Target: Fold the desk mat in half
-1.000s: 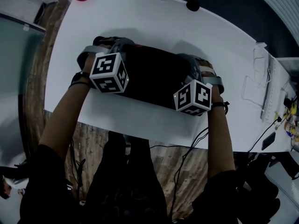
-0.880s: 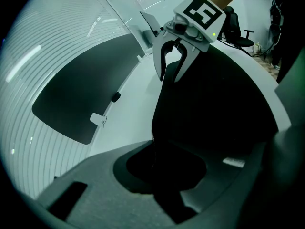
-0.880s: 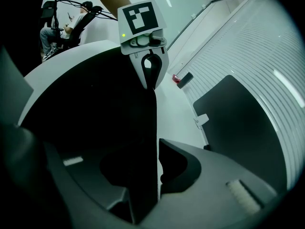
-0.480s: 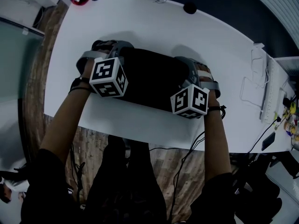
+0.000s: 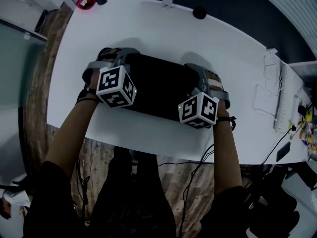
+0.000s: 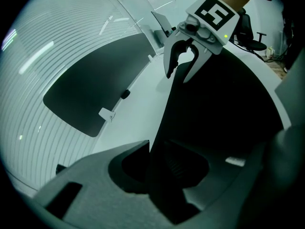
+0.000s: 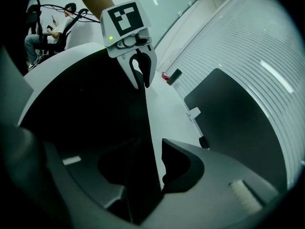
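Note:
The black desk mat (image 5: 158, 86) lies doubled over on the white table (image 5: 163, 29), with its far edge toward the middle of the table. My left gripper (image 5: 115, 54) sits at that edge's left end and my right gripper (image 5: 195, 69) at its right end. In the left gripper view the mat (image 6: 224, 113) runs between the opening jaws of my left gripper (image 6: 157, 171); the right gripper (image 6: 183, 63) straddles the same edge farther along. In the right gripper view the mat (image 7: 86, 109) stands in my right gripper (image 7: 143, 175), whose jaws are opening, with a sliver of table beside it.
A small black round object (image 5: 199, 13) and a white clip (image 5: 167, 2) sit at the table's far edge, and a red and black item (image 5: 88, 0) at its far left corner. White cables and devices (image 5: 277, 98) lie to the right. A person (image 7: 45, 30) sits in the background.
Both grippers stay at the ends of the mat's far edge. The head view has drifted slightly, so everything sits a little lower in the picture.

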